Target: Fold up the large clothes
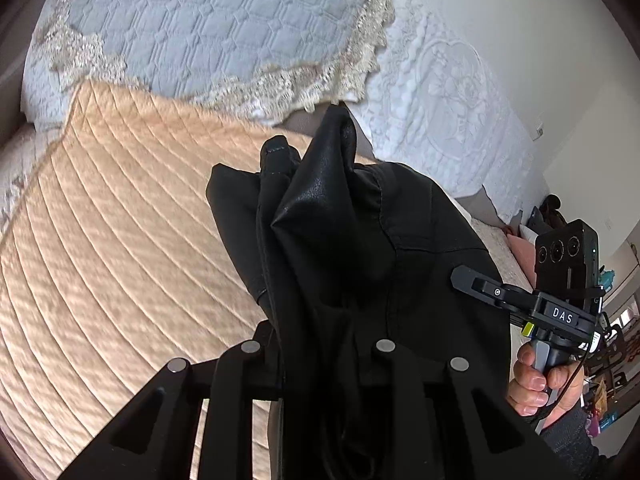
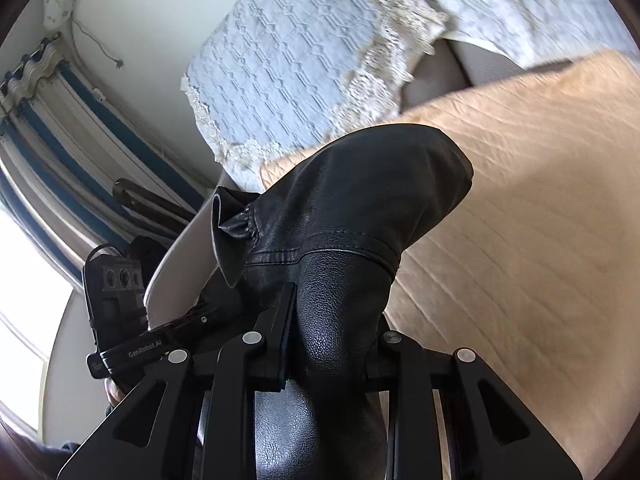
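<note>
A black leather jacket is lifted above a bed. My left gripper is shut on a bunched fold of it, and the leather drapes over and hides most of the fingers. My right gripper is shut on another fold of the same jacket, and the leather bulges up between the jaws. In the left wrist view the right gripper shows at the right, pinching the jacket's edge, held by a hand. In the right wrist view the left gripper's body shows at the lower left.
A peach quilted blanket covers the bed below. Light blue quilted pillows with lace trim lie at the head, by a white wall. A window with blue striped curtains is at the left in the right wrist view. Room clutter sits at far right.
</note>
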Available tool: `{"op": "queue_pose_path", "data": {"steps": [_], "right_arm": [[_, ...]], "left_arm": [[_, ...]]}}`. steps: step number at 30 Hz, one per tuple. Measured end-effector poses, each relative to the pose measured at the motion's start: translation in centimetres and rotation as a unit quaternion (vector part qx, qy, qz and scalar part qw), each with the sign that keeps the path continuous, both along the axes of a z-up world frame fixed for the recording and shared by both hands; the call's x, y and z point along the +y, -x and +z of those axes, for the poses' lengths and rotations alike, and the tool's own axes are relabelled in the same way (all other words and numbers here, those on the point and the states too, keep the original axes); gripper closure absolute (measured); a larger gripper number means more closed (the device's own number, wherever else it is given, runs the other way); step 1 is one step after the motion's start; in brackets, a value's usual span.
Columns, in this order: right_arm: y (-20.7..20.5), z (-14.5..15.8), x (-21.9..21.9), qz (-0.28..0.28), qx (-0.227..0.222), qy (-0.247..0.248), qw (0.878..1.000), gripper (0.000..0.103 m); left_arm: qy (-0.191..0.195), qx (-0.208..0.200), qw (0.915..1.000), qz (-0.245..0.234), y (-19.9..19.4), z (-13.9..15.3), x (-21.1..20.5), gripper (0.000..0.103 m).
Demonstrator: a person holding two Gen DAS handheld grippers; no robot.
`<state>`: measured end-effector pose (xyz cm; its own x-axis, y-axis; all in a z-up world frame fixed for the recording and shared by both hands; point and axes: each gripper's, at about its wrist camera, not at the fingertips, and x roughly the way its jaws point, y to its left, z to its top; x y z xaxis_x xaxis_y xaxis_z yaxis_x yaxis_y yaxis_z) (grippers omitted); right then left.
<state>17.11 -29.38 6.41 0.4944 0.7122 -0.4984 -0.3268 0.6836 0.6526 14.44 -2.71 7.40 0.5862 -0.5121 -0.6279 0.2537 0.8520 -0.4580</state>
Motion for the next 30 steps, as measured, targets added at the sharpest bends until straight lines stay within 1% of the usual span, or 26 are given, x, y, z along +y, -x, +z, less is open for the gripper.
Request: {"op": "queue_pose_path", "data": {"steps": [5, 11, 13, 15, 17, 18, 19, 20, 21, 23, 24, 27, 30], "right_arm": [[-4.1, 0.5, 2.5, 0.008, -0.007, -0.004, 1.0, 0.078], [-9.8, -0.3, 5.4, 0.016, 0.002, 0.0, 1.0, 0.078], [-11.3, -1.0, 6.2, 0.016, 0.01, 0.011, 1.0, 0.076], [-13.1, -2.6, 7.1, 0.015, 0.03, 0.031, 0.999, 0.072], [-14.4, -4.6, 7.8, 0.011, 0.057, 0.053, 0.997, 0.066], [-15.0, -5.8, 8.2, 0.007, 0.072, 0.075, 0.995, 0.064], [-15.3, -6.8, 8.4, 0.0, 0.083, 0.098, 0.992, 0.06], [-15.3, -7.6, 8.3, -0.001, 0.086, 0.107, 0.991, 0.056], [-15.1, -7.9, 8.0, 0.0, 0.087, 0.098, 0.991, 0.055], [-14.3, -7.4, 7.4, -0.003, 0.081, 0.096, 0.992, 0.053], [-13.8, -6.9, 7.2, -0.006, 0.069, 0.106, 0.992, 0.053], [-11.9, -4.9, 6.6, -0.015, 0.039, 0.13, 0.991, 0.053], [-9.7, -3.1, 6.9, -0.007, 0.004, 0.137, 0.991, 0.053]], "left_arm": [[-0.003, -0.01, 0.9999, 0.014, -3.9, 0.8, 2.6, 0.081], [-0.001, -0.011, 0.9992, 0.037, -9.1, 0.0, 5.3, 0.081], [0.005, -0.003, 0.9987, 0.051, -10.7, -1.0, 6.1, 0.081], [-0.001, 0.005, 0.9982, 0.059, -12.3, -2.4, 6.7, 0.08], [-0.01, 0.028, 0.9972, 0.069, -13.8, -4.8, 7.1, 0.08], [-0.022, 0.043, 0.996, 0.075, -14.6, -6.2, 7.3, 0.079], [-0.031, 0.063, 0.9939, 0.084, -15.1, -7.6, 7.5, 0.078], [-0.03, 0.071, 0.9931, 0.088, -15.2, -8.7, 7.9, 0.074], [-0.018, 0.069, 0.9934, 0.09, -15.0, -9.2, 8.4, 0.072], [0.0, 0.061, 0.9933, 0.098, -13.9, -9.2, 9.2, 0.072], [-0.002, 0.057, 0.9933, 0.101, -13.3, -9.1, 9.5, 0.072], [-0.005, 0.04, 0.9931, 0.11, -11.1, -7.7, 10.1, 0.072], [-0.008, -0.005, 0.9936, 0.113, -8.2, -5.3, 9.8, 0.074]]}}
